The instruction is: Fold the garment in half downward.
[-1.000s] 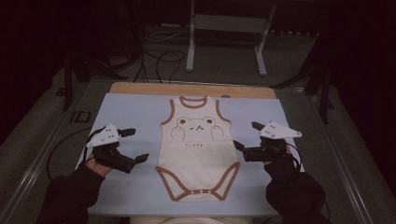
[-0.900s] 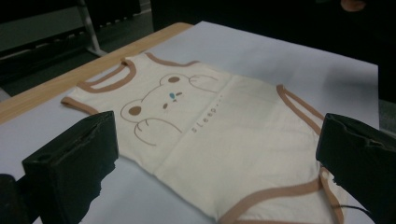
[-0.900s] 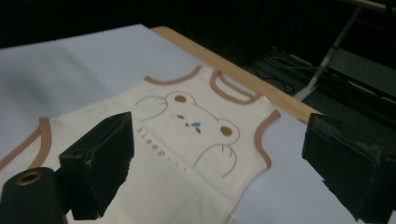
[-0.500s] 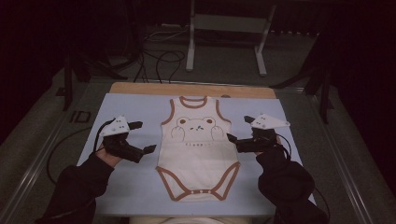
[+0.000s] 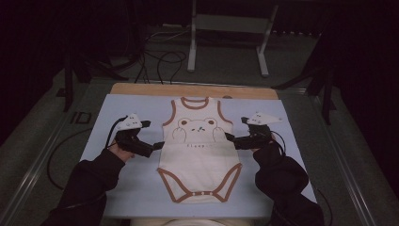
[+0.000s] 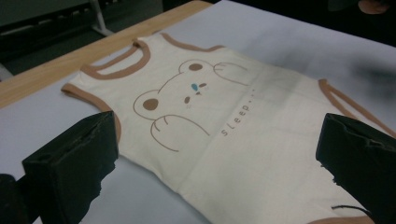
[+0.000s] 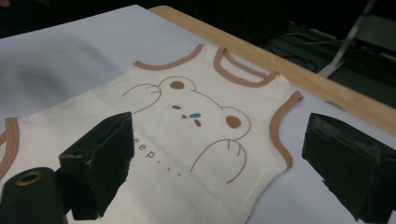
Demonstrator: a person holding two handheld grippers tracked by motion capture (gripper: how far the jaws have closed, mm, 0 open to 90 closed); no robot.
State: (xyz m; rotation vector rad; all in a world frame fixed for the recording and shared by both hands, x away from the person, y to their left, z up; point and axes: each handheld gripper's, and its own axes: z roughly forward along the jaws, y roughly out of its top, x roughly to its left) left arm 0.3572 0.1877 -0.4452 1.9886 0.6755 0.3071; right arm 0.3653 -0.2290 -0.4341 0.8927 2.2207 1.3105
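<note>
A cream baby onesie point(image 5: 200, 150) with brown trim and a bear print lies flat, neck away from me, on a pale blue mat point(image 5: 117, 106). My left gripper point(image 5: 151, 134) stands open at the onesie's left edge, just below the armhole. My right gripper point(image 5: 235, 128) stands open at its right edge, at the same height. In the left gripper view the onesie point(image 6: 210, 107) lies between and beyond the wide-apart jaws of the left gripper point(image 6: 219, 140). The right gripper view has the bear print point(image 7: 201, 116) between the spread jaws of the right gripper point(image 7: 219, 140). Neither holds anything.
The mat covers a wooden table top whose far edge point(image 5: 141, 88) shows as a bare strip. Behind the table stand a metal frame point(image 5: 193, 47) and loose cables point(image 5: 160, 61) on the dark floor. Bare mat lies to either side of the onesie.
Both grippers have moved inward and slightly away from me, from the outer mat to the onesie's side edges. The onesie has not shifted.
</note>
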